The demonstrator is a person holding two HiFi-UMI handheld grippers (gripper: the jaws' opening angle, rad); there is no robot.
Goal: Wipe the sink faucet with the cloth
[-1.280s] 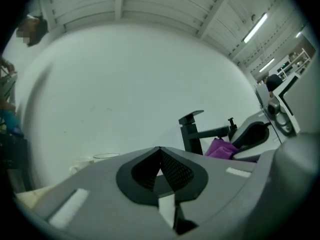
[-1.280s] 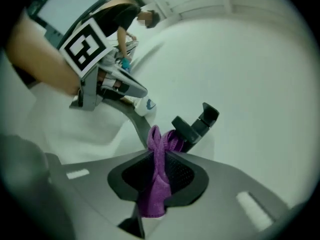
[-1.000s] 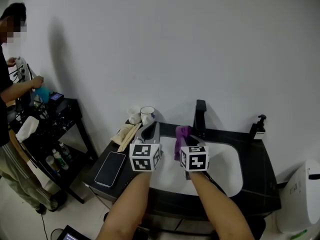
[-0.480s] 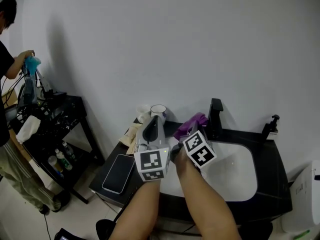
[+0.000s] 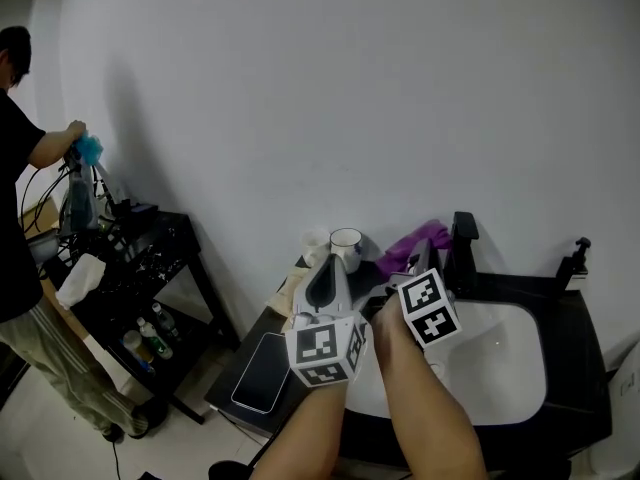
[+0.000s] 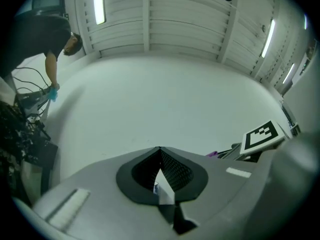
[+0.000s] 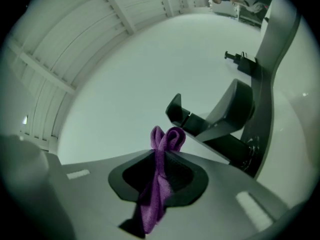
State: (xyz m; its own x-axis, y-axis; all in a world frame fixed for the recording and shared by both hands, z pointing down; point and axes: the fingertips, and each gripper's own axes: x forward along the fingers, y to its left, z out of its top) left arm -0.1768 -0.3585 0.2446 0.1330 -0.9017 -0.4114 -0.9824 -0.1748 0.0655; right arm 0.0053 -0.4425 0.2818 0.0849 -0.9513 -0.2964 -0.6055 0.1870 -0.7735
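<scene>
My right gripper (image 5: 420, 255) is shut on a purple cloth (image 5: 409, 242), raised above the left rim of the white sink (image 5: 510, 363). The black faucet (image 5: 462, 248) stands just right of the cloth; I cannot tell whether they touch. In the right gripper view the cloth (image 7: 161, 184) sticks up between the jaws of the right gripper (image 7: 162, 151), just below the faucet's spout (image 7: 212, 124). My left gripper (image 5: 331, 262) is held beside it on the left, jaws shut with nothing in them. The left gripper (image 6: 160, 151) faces the bare white wall.
A phone (image 5: 262, 371) lies on the dark counter's left end, with a white cup (image 5: 346, 243) and folded cloths behind it. A soap dispenser (image 5: 573, 260) stands at the sink's back right. A person (image 5: 25, 228) works at a cluttered black rack (image 5: 140, 268) on the left.
Both grippers have risen and moved toward the faucet, bringing the purple cloth up beside it. The head view has shifted. The person at the left has lifted a blue cloth.
</scene>
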